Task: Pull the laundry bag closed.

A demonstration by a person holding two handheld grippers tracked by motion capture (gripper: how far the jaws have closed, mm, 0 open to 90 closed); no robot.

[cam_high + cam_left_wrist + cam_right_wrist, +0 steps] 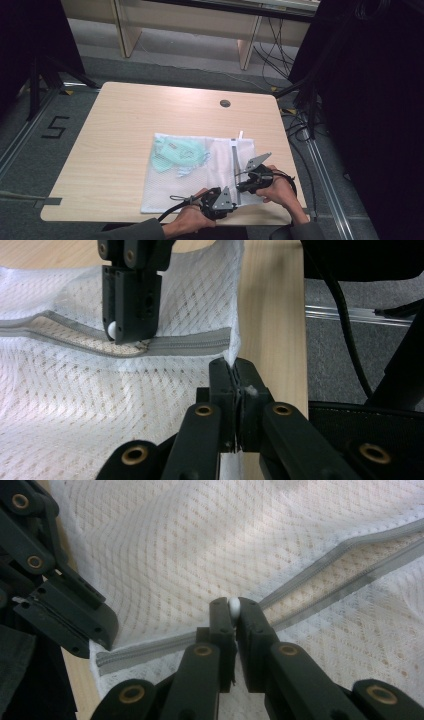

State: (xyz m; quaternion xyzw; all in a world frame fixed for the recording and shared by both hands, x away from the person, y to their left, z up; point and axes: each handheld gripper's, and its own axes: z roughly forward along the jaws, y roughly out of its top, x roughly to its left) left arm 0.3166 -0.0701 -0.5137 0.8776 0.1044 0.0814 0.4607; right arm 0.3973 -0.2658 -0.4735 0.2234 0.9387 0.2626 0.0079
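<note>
Between the jaws, zipper pull (234,606)

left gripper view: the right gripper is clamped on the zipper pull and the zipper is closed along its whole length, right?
Not quite. The right gripper is clamped on the white zipper pull, but the zipper of the mesh bag is closed on one side of the pull only. On the other side its two tapes lie apart, open. The left gripper view shows this, and the right gripper view too.
</note>
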